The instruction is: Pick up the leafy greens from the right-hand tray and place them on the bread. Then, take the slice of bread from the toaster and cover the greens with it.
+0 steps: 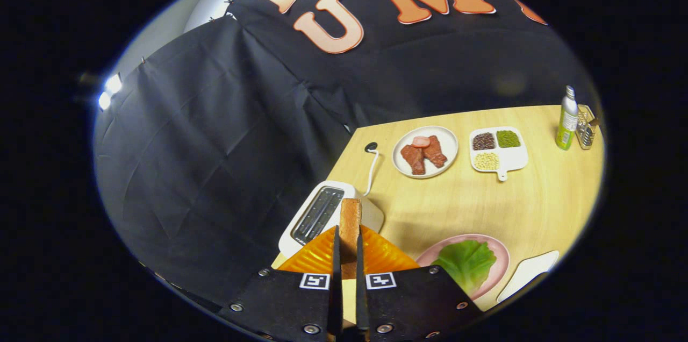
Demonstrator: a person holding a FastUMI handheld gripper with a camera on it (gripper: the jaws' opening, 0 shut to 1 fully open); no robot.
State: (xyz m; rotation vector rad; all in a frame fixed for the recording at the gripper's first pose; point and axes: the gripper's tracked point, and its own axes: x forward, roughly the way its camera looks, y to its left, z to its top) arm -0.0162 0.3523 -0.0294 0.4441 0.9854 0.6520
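Fingers (348, 248) around bread slice (350, 223) — greens (465, 262) plated

The slice of bread (350, 223) stands upright on its edge, brown crust facing out, clamped between the gripper (346, 245) fingers and lifted clear above the white toaster (322, 215); the leafy greens (465, 263) — a crinkled green leaf — lie flat on the pink plate (497, 272), just right of the fingers.
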